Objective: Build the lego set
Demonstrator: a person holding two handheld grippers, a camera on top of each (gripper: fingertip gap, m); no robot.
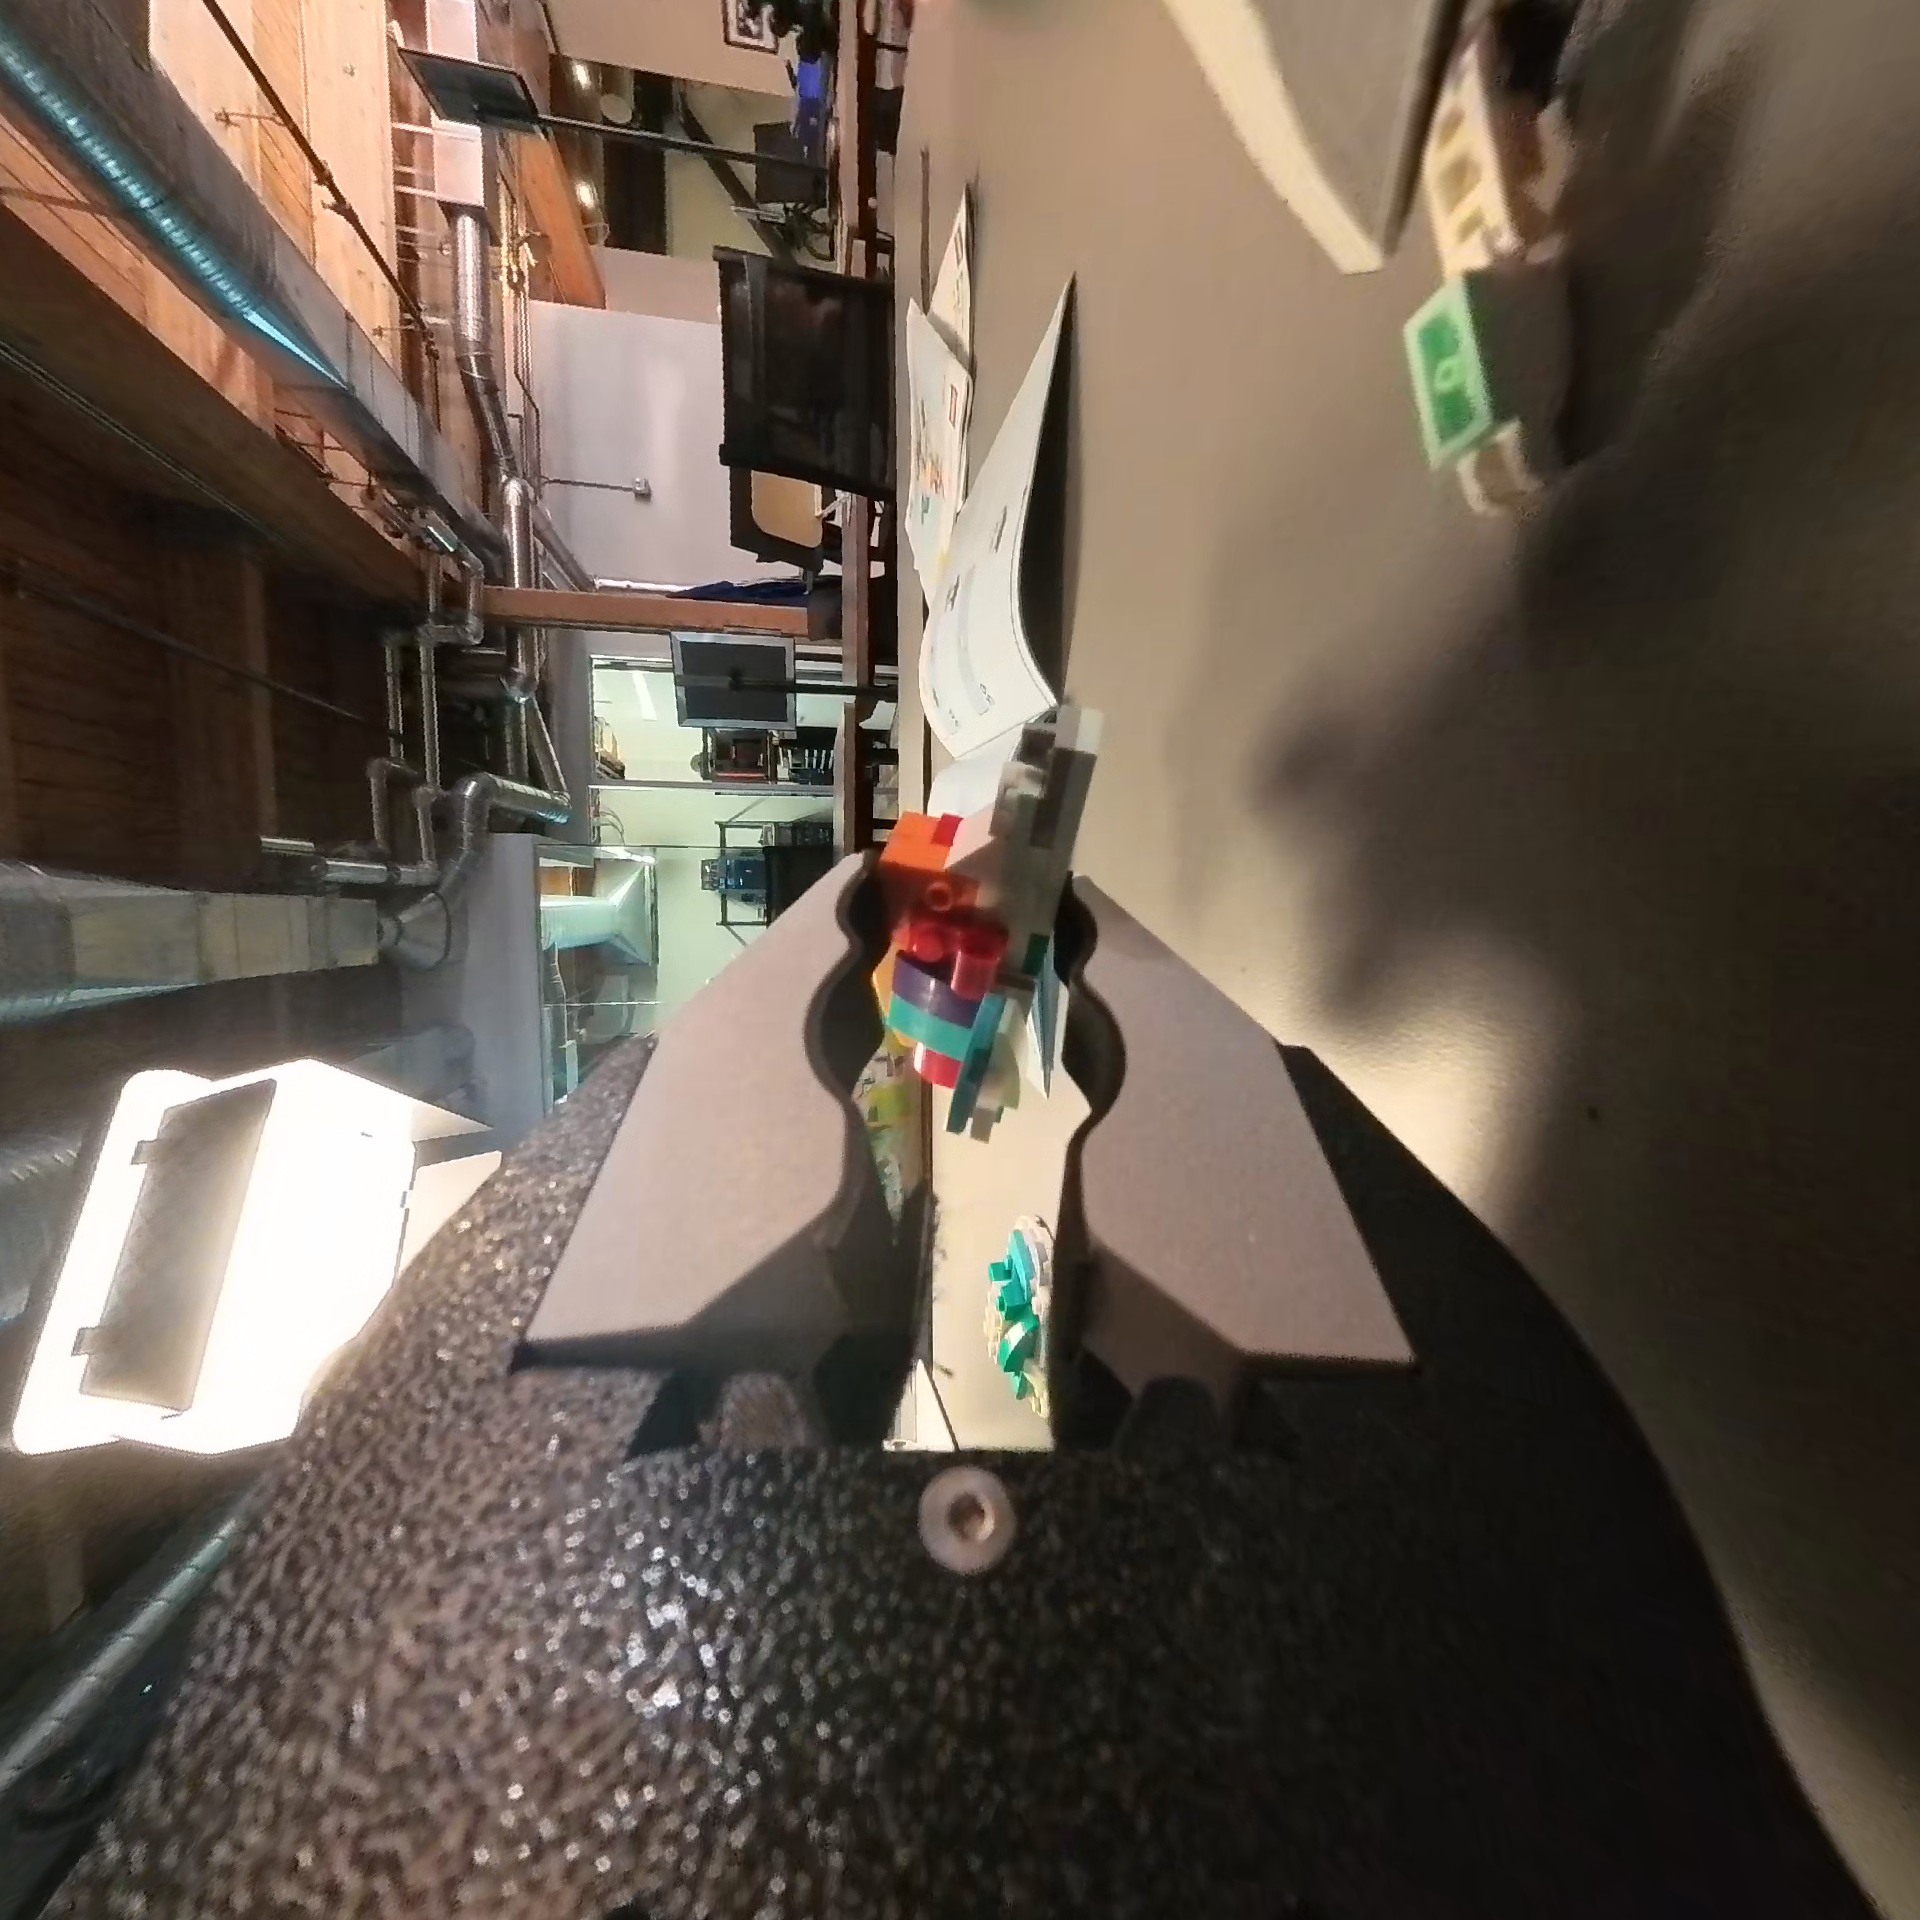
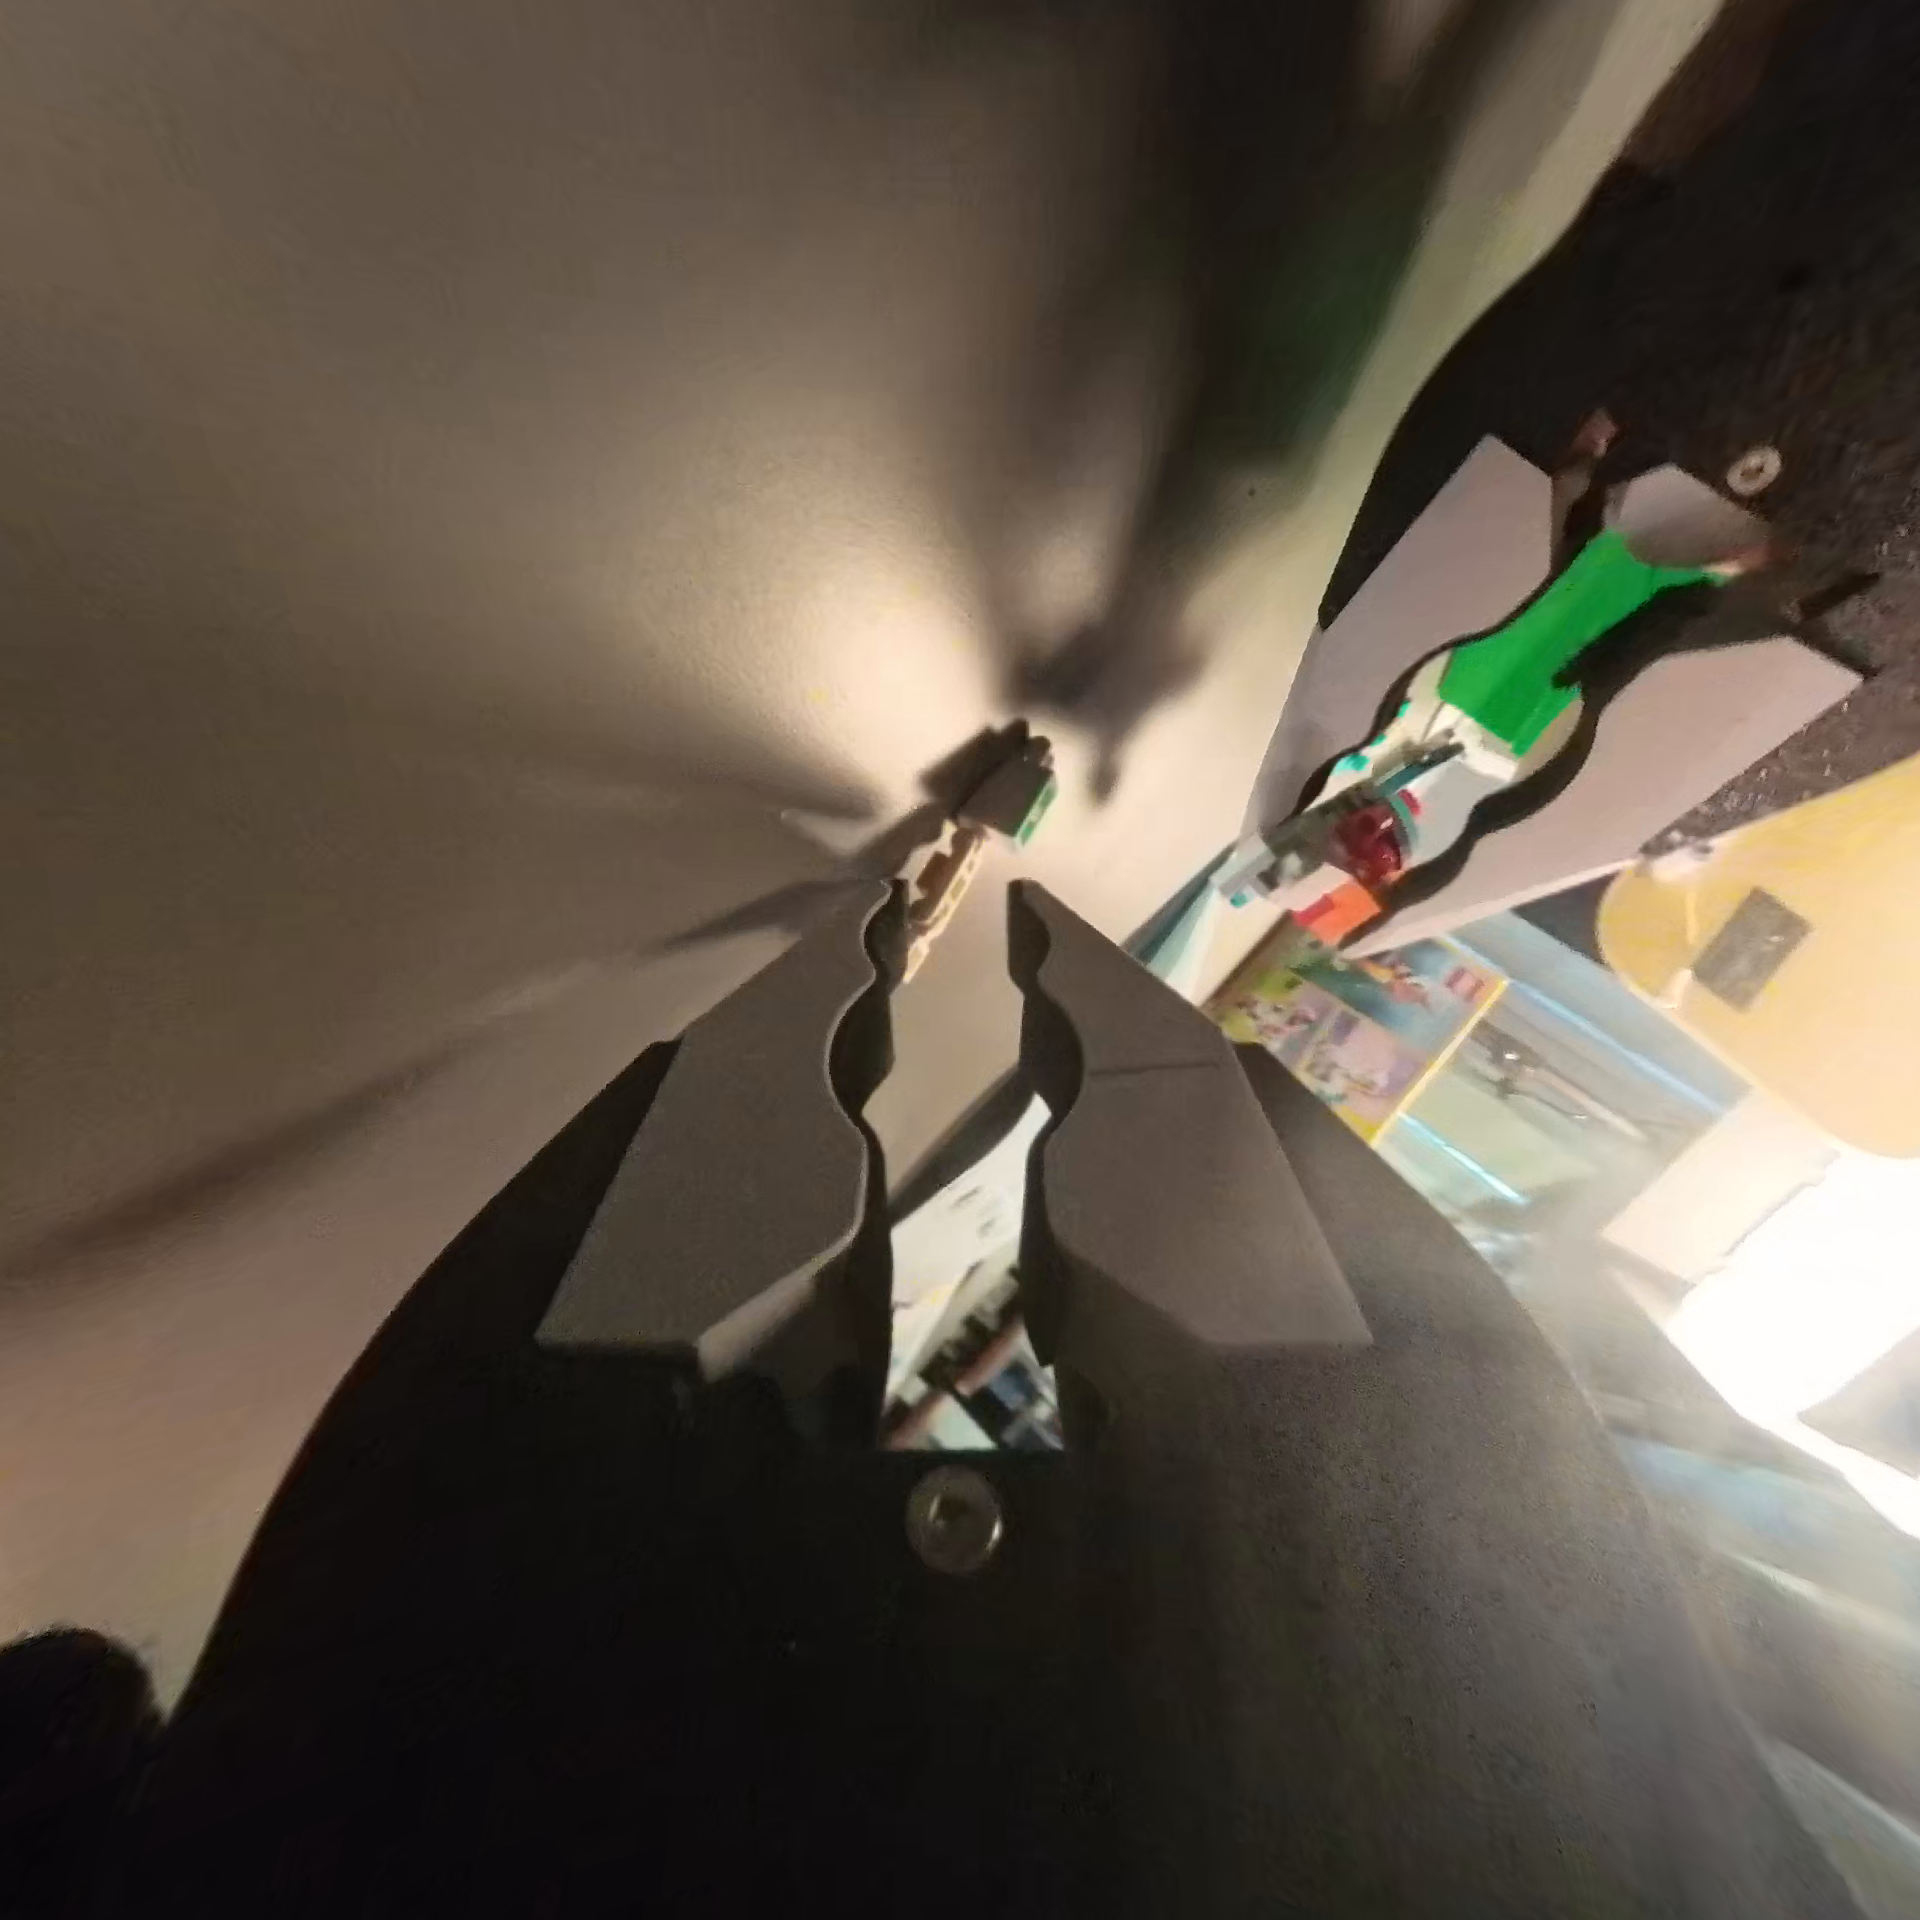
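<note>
A: At twelve o'clock off the right gripper [image 2: 951, 899], the small tan-and-green lego piece [image 2: 260, 821] lies on the grey table [image 2: 416, 520], long axis running toward one o'clock

B: Jaws?

A: Parted, holding nothing; the piece's near end sits just beside the left fingertip. The left gripper [image 1: 966, 883] is clamped on the colourful lego model [image 1: 971, 971]

B: Differences?

A: The left wrist view shows the instruction sheets [image 1: 987, 582]; the right view shows the model's green baseplate [image 2: 1527, 655]

Warm, dim light overall. The tabletop [image 2: 468, 520] ahead of the right jaws is smeared with motion blur and streaky shadows, a window [image 2: 1766, 1268] blows out white, and fisheye bends the edges.
</note>
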